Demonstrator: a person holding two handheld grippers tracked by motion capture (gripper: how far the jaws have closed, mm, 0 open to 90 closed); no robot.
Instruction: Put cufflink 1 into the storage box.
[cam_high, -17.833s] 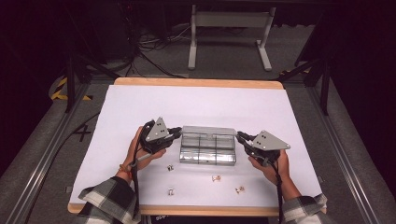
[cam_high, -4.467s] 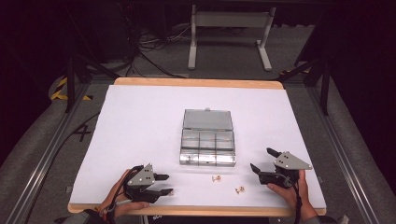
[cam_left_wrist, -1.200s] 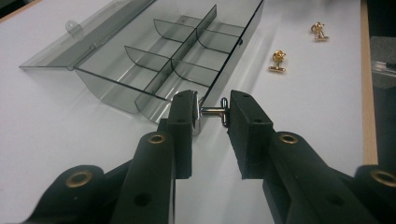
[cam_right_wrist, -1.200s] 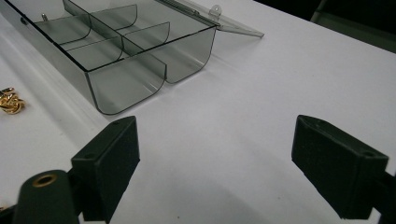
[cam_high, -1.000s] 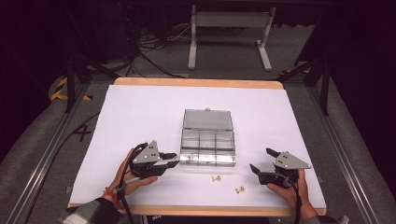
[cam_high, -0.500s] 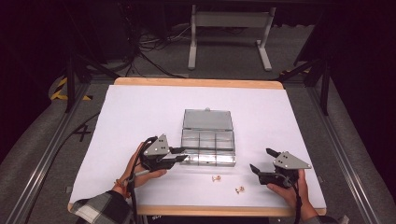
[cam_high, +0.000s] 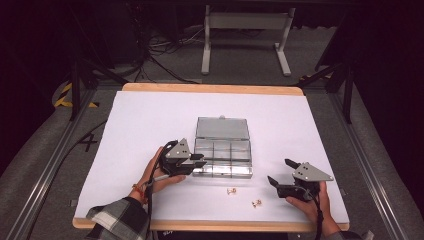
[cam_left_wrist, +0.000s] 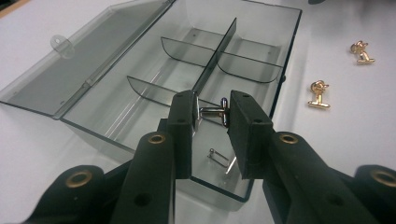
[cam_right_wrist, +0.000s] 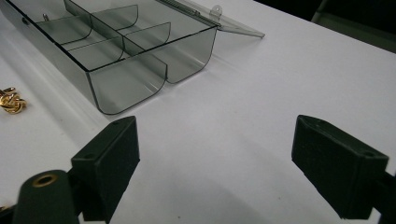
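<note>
Over the near-left compartment of the clear box (cam_left_wrist: 261, 70), the left gripper (cam_left_wrist: 211, 112) clamps a silver cufflink (cam_left_wrist: 212, 112) between its pads — another small silver piece (cam_left_wrist: 218, 156) lies on the box floor below. Two gold cufflinks (cam_high: 243, 196) rest on the white counter (cam_high: 150, 115) just beside the box. Farther right, the right gripper (cam_right_wrist: 212, 158) hangs wide — nothing between its pads.

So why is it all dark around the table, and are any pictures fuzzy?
High view: light falls on the white table, the floor around stays dim. Left gripper view: the silver cufflink is sharp, the near jaws soft. Right gripper view: the clear box casts a soft shadow.
</note>
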